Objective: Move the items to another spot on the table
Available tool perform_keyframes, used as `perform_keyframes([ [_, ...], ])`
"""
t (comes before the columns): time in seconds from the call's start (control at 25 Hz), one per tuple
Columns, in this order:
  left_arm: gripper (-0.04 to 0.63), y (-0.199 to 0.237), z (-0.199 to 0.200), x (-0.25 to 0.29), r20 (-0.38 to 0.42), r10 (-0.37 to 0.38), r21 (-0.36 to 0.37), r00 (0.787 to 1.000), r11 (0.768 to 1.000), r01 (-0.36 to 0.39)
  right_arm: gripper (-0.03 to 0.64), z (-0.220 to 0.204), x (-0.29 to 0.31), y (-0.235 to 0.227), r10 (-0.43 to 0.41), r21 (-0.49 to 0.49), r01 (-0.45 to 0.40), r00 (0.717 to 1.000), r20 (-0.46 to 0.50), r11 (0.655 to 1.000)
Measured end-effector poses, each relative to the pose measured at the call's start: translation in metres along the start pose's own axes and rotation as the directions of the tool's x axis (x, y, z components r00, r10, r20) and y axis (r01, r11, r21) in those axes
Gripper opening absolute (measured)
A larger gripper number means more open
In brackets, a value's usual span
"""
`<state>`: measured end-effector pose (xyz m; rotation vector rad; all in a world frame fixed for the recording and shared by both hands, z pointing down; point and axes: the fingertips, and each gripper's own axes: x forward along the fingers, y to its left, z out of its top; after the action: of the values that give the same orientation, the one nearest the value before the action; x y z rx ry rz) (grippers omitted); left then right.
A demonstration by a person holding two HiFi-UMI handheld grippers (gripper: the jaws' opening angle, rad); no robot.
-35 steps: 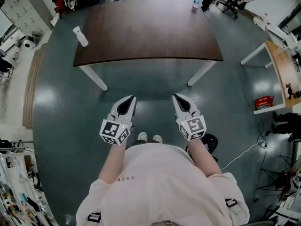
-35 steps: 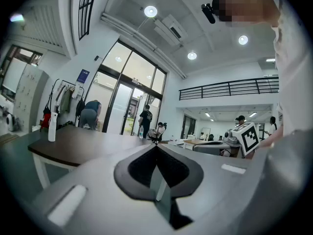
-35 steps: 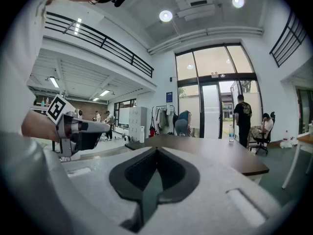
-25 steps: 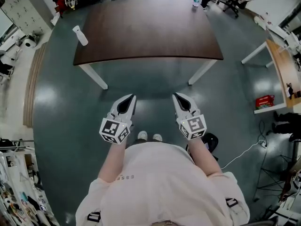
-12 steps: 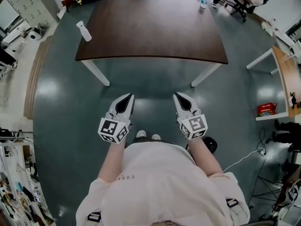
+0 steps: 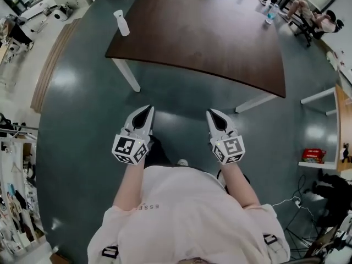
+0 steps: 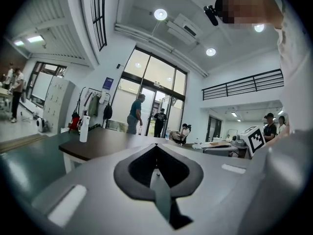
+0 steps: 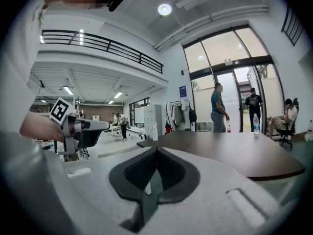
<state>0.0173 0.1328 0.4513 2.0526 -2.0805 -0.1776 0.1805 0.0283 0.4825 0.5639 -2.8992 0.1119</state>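
A white spray bottle (image 6: 121, 22) stands on the far left corner of the dark brown table (image 6: 203, 37); a clear water bottle (image 6: 270, 15) stands near its far right corner. Both grippers hang over the floor, short of the table's near edge. My left gripper (image 6: 147, 110) is shut and empty, and so is my right gripper (image 6: 212, 114). In the left gripper view the spray bottle (image 7: 84, 128) rises at the table's (image 7: 110, 142) left end, past the shut left gripper (image 7: 156, 147). In the right gripper view, beyond the right gripper (image 8: 156, 150), are the spray bottle (image 8: 155, 130) and the water bottle (image 8: 256, 124).
White table legs (image 6: 126, 74) stand between me and the tabletop. A side desk with a red box (image 6: 311, 155) is at the right. Cluttered shelves (image 6: 16, 213) stand at the left. People (image 7: 135, 114) stand beyond the table's far side.
The table has shifted lower and to the right in the head view and looks closer and turned. Both grippers keep their place before the body, still shut.
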Motion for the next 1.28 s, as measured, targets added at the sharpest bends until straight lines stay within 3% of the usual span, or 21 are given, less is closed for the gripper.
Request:
perform_keyframes([
  [0.4, 0.015, 0.178, 0.049, 0.021, 0.019, 0.063, -0.008, 0.998, 0.998, -0.063, -0.012, 0.047, 0.189, 0.040, 0.058, -0.027, -0.057, 0.998, 0.008, 0.998],
  [0.56, 0.015, 0.255, 0.077, 0.031, 0.028, 0.076, 0.001, 0.997, 0.997, -0.076, -0.012, 0.071, 0.268, 0.057, 0.040, -0.039, -0.040, 0.999, 0.016, 0.998],
  [0.8, 0.015, 0.337, 0.101, 0.045, 0.035, 0.106, 0.021, 0.994, 0.994, -0.106, 0.030, 0.097, 0.362, 0.071, 0.055, -0.056, -0.054, 0.998, 0.017, 0.997],
  [1.12, 0.015, 0.401, 0.104, 0.067, 0.023, 0.185, -0.006, 0.982, 0.983, -0.185, 0.129, 0.099, 0.461, 0.074, 0.139, -0.052, -0.140, 0.990, -0.031, 0.989],
  [1.28, 0.015, 0.425, 0.110, 0.082, 0.041, 0.214, -0.011, 0.976, 0.977, -0.214, 0.253, 0.101, 0.513, 0.064, 0.133, -0.078, -0.138, 0.989, -0.056, 0.987],
])
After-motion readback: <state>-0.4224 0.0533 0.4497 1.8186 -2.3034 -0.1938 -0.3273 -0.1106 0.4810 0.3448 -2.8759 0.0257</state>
